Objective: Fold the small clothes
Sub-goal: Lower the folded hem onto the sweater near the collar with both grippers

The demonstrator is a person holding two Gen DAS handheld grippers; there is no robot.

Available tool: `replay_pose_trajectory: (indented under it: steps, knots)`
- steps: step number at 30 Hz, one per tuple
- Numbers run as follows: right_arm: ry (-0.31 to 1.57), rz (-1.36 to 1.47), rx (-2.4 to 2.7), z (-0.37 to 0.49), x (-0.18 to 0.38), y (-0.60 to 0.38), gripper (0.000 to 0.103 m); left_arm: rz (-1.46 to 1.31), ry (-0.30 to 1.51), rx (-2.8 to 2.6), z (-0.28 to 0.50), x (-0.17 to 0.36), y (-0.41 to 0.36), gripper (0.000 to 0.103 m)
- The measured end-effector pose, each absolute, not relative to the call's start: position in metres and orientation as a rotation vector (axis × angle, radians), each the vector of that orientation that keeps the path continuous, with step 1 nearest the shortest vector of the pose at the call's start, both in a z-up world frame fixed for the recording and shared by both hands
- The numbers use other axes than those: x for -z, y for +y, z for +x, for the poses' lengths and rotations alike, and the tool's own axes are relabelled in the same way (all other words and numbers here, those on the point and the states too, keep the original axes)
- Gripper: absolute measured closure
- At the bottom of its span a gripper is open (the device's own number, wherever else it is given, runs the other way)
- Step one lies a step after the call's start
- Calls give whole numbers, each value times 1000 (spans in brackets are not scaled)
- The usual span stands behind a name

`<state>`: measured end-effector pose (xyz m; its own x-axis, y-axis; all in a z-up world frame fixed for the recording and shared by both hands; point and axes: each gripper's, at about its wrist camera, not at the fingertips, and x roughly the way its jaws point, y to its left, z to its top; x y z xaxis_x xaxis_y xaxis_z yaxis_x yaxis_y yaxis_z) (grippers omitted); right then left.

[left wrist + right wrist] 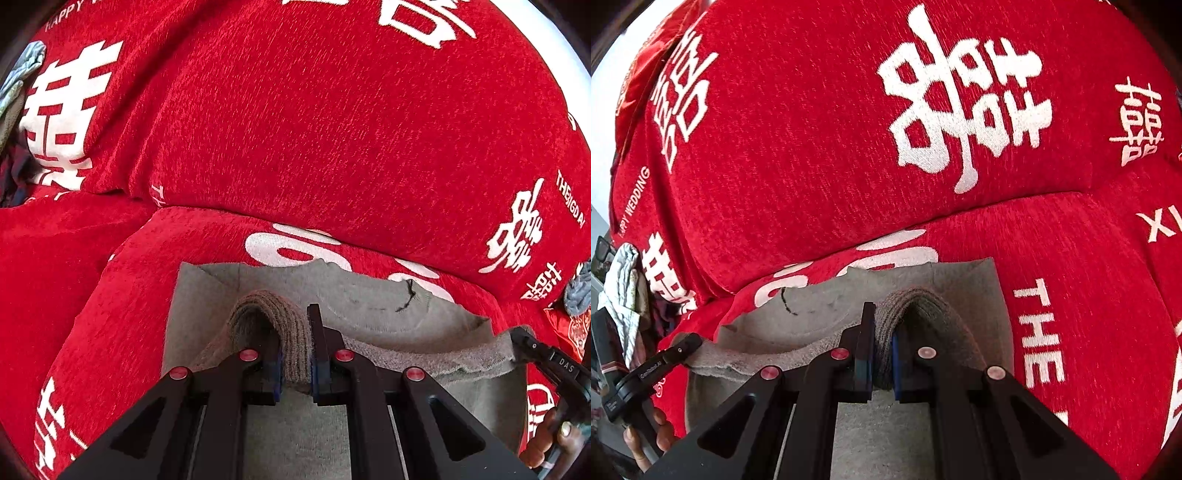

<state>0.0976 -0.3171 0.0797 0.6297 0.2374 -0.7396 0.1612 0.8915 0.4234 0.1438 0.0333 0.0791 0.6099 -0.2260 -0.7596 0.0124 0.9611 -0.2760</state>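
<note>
At the bottom of each wrist view, a black gripper angles downward over a grey garment (369,317) spread on a red sofa cover (295,129). The left gripper (295,354) has its jaws clamped on a raised fold of the garment's ribbed hem, the cloth bunched up into an arch between the blue pads (277,373). The right gripper (882,354) is likewise pinched tight on a ribbed ridge of the same garment (812,317), near its opposite corner.

The left view shows the right gripper entering from the right edge, its tip on the garment's fuzzy edge, with a hand (550,439) wrapped around its handle. The right view shows the mirror case: the left gripper coming in from the left edge, held by a hand (646,439) low in the corner.

Only the left view shows a small blue-grey cloth (578,291) at the far right of the sofa and a pale crumpled cloth (22,77) at upper left. Only the right view shows a heap of light and dark clothes (628,291) at the left.

Beyond the garment the cover rises as a backrest, printed with large white characters (967,110).
</note>
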Motion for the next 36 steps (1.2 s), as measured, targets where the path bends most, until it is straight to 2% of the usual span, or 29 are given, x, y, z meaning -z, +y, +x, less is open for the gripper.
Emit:
replay_pose_trajectory:
  steps: [24,34,35,36]
  knots:
    - [1025,474,11,141,-18,-323,96,-211,1029,100,186,-20,30,91]
    - [1056,495,0,150,-11,-325,94,-179,1061,97,190,-12,25,90]
    - [1062,504,-4,151,-11,-326,94,-180,1072,99,191,-12,25,90]
    - [1067,521,-9,151,-12,-328,93,-186,1087,103,193,-13,26,83]
